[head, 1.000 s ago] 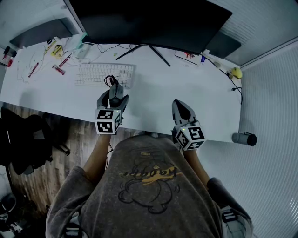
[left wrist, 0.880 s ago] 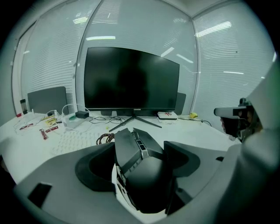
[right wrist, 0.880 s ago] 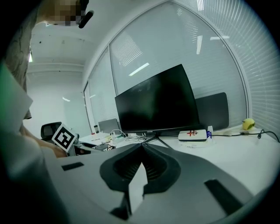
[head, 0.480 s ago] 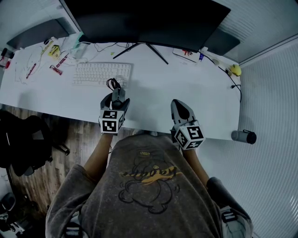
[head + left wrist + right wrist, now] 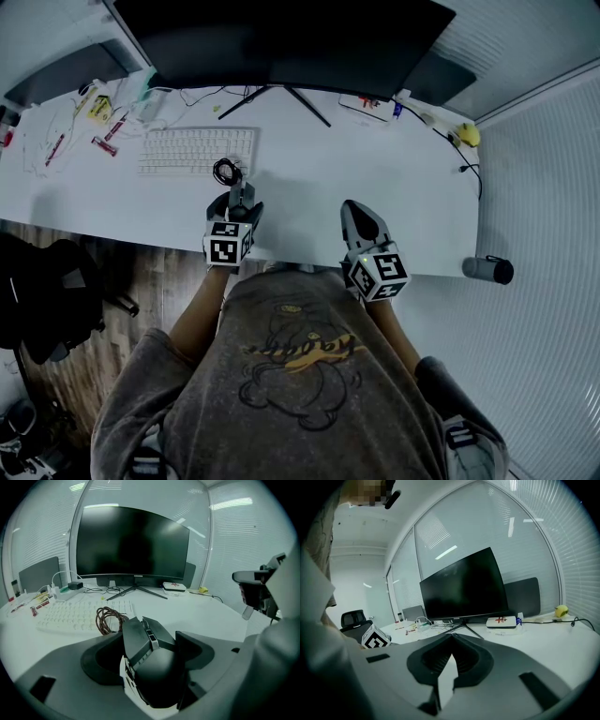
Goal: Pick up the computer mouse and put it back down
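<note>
A dark angular computer mouse [image 5: 151, 654] sits between the jaws of my left gripper [image 5: 150, 641], which is shut on its sides. In the head view the mouse [image 5: 240, 196] lies over the white desk [image 5: 300, 173] just right of the keyboard, with the left gripper [image 5: 236, 201] round it. Its brown cable is coiled in a bundle [image 5: 108, 619] just ahead of it. I cannot tell whether the mouse is off the desk. My right gripper [image 5: 356, 211] is shut on nothing near the desk's front edge, its jaws meeting at their tips [image 5: 451, 638].
A white keyboard [image 5: 195, 150] lies left of the mouse. A large dark monitor [image 5: 281, 42] on a splayed stand [image 5: 272, 97] fills the back. Small clutter [image 5: 98, 112] sits far left, a white box [image 5: 366, 103] and a yellow object [image 5: 469, 134] far right. A black chair [image 5: 47, 291] stands left.
My left gripper's jaws have drawn in round the mouse and the gripper has shifted a little to the right of the keyboard. The right gripper has stayed put.
</note>
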### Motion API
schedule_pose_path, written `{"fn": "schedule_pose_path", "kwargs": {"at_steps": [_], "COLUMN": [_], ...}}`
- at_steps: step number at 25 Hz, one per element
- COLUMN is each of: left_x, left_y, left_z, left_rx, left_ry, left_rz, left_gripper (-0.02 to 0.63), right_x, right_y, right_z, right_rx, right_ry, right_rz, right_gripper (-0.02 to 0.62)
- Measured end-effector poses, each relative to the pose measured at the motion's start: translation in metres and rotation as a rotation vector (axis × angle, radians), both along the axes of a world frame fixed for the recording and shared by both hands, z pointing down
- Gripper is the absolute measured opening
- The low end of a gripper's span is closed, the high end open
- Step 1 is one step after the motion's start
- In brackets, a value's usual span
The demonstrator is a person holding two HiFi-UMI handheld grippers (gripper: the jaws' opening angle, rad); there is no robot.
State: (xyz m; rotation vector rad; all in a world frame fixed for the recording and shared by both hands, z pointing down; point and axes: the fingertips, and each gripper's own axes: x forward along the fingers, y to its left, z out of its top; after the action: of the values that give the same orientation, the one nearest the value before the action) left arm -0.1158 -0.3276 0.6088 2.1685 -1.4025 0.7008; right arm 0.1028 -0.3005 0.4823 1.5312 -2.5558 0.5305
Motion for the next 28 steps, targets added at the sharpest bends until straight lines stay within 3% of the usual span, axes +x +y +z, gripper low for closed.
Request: {"fn": "schedule_pose_path", "kwargs": {"at_steps": [14,28], "left_x": [0.010,0.008], "left_y": [0.003,0.003], "left_z": [0.040,0.060], "left_rx": [-0.080,-0.108], "left_ry": [-0.036,-0.066], "left_rz": [0.010,-0.006], "left_gripper": [0.359,0.359], "right_x": [0.010,0.016], "right_y": [0.006,0.011], "right_z": [0.005,0.007], "right_rx": [-0.015,-0.025], "right_ry": [0.010,0.016], "right_rz": [0.017,0.028], "right_gripper": [0.006,0.006]}}
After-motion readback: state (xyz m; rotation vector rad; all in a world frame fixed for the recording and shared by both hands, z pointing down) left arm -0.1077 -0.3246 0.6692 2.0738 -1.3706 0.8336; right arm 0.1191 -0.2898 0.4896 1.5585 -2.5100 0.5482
